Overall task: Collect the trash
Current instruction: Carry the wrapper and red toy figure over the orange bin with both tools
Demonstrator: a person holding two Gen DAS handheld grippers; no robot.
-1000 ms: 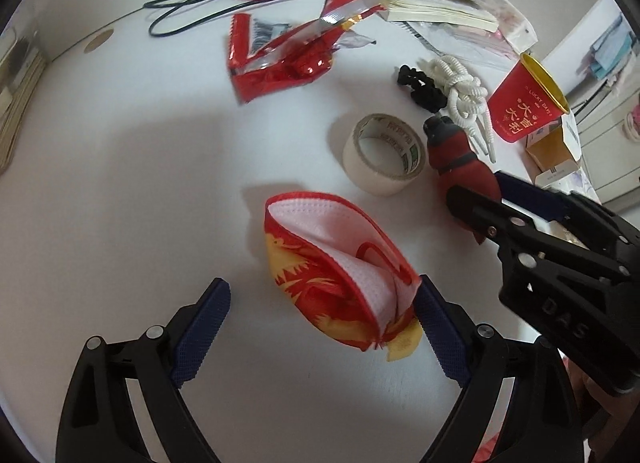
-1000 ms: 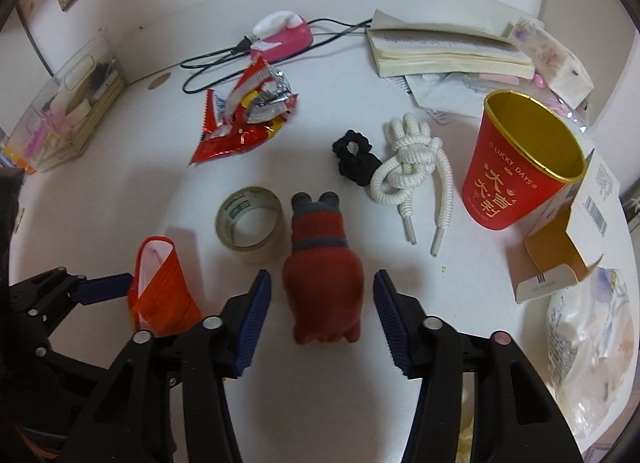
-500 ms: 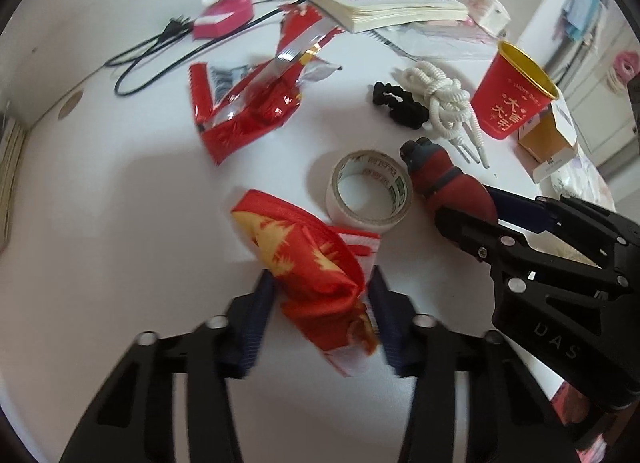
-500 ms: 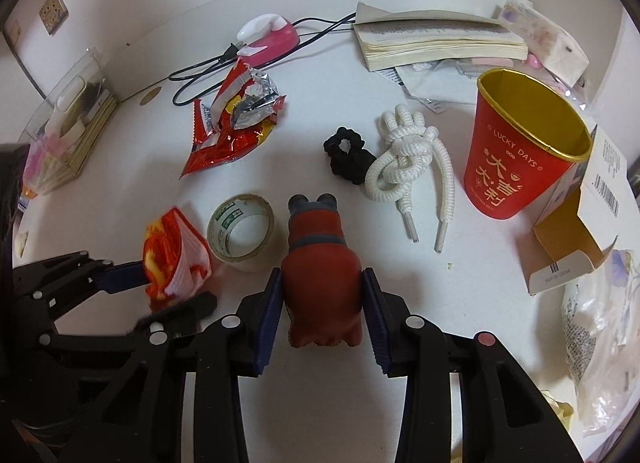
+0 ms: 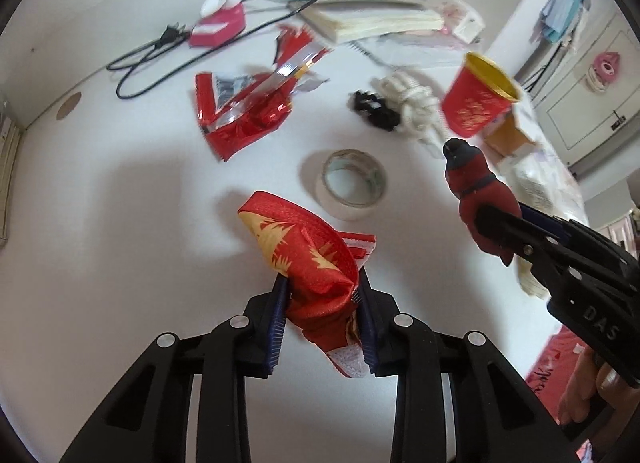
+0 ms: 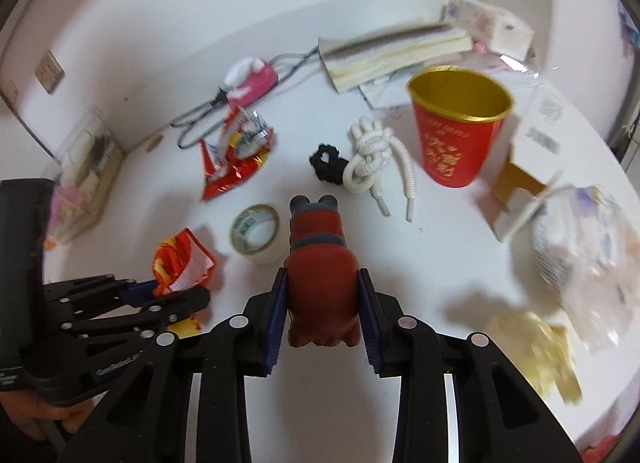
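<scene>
Your left gripper [image 5: 322, 319] has just closed on the crumpled red-and-gold fabric pouch [image 5: 310, 259], pads squeezing it, where a second ago the jaws stood wide around it. Your right gripper [image 6: 322, 315] has tightened onto the dark red rubbery toy figure [image 6: 320, 259]. Both now look clear of the white table [image 5: 120, 223], so the red paper cup [image 6: 456, 131] beyond is probably next.

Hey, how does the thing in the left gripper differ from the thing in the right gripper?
The left gripper pinches a red-and-gold pouch, soft and crumpled; the right gripper clamps a dark red figurine, solid and smooth. The pouch shows a white lining; the figurine has a grey head end. Both are mostly red.
</scene>
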